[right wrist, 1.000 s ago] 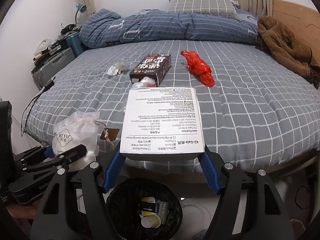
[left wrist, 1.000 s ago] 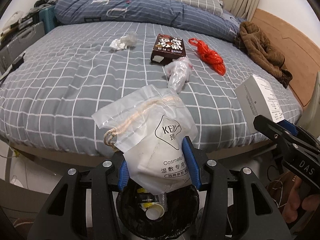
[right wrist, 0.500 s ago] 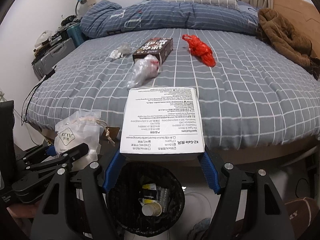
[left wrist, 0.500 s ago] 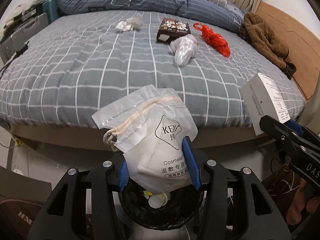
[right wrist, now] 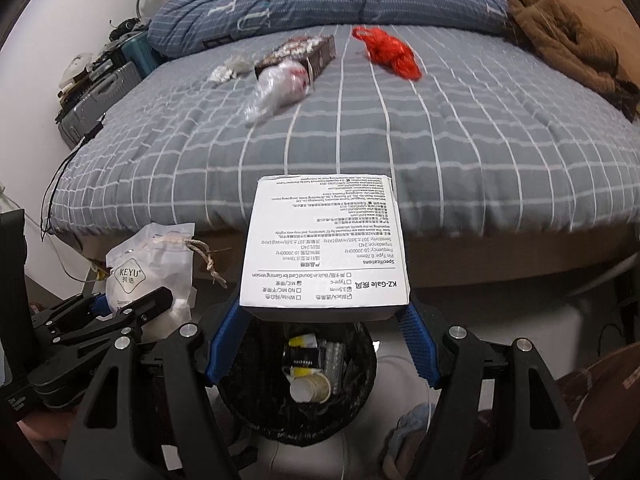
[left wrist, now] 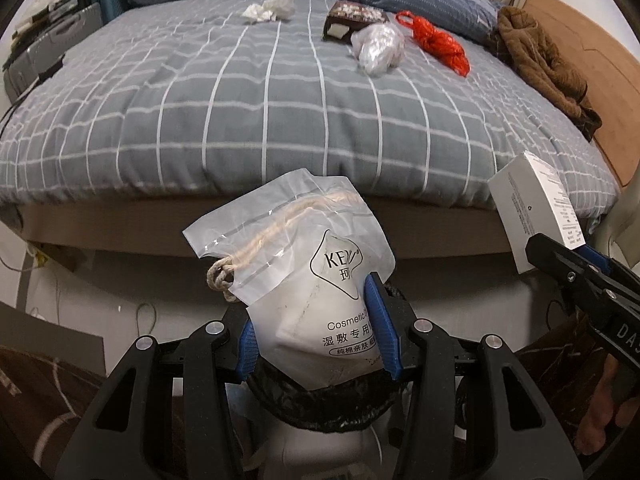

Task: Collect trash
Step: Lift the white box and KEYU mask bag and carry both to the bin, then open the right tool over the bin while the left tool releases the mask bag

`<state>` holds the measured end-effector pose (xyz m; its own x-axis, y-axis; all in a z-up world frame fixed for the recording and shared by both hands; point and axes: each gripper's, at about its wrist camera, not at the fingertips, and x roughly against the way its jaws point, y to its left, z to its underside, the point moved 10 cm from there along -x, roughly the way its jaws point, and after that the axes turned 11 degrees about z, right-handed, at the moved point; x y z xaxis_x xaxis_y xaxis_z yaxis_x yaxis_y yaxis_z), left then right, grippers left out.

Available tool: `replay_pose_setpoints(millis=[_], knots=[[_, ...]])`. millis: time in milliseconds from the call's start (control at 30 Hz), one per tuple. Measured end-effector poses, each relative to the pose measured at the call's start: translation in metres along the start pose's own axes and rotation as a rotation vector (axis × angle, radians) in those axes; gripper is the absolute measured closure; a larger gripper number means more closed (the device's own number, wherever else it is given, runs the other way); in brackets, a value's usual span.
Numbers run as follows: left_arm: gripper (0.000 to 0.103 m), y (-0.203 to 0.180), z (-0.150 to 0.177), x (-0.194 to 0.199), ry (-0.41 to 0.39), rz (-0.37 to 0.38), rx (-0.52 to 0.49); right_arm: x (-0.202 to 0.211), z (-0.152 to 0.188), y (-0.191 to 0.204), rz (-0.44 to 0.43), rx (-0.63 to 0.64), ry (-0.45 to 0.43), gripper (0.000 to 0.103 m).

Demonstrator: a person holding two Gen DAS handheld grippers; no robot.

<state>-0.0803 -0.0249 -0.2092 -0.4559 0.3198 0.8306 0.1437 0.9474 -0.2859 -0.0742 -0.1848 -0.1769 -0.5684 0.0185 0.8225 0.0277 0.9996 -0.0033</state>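
Both grippers — left gripper, right gripper — share black arms, silver screws beside blue ribbed pads.

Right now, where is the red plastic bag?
In both wrist views the red plastic bag lies far back on the bed, right of the brown box and the clear bag.

Both wrist views look steeply down, sharing bed and bin.
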Motion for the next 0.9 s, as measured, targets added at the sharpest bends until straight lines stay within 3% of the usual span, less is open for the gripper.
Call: replay_pose_setpoints(millis=[400,900], knots=[[0.056,0.019,0.037,-0.034,0.093,-0.008,0.026,-0.038,0.04,0.004,0.003,0.028,0.097,0.036],[0.057,0.072,0.058,-0.061,0.142,-0.038,0.079,-0.097,0.071,0.044,-0.023,0.117,0.226,0.036]])
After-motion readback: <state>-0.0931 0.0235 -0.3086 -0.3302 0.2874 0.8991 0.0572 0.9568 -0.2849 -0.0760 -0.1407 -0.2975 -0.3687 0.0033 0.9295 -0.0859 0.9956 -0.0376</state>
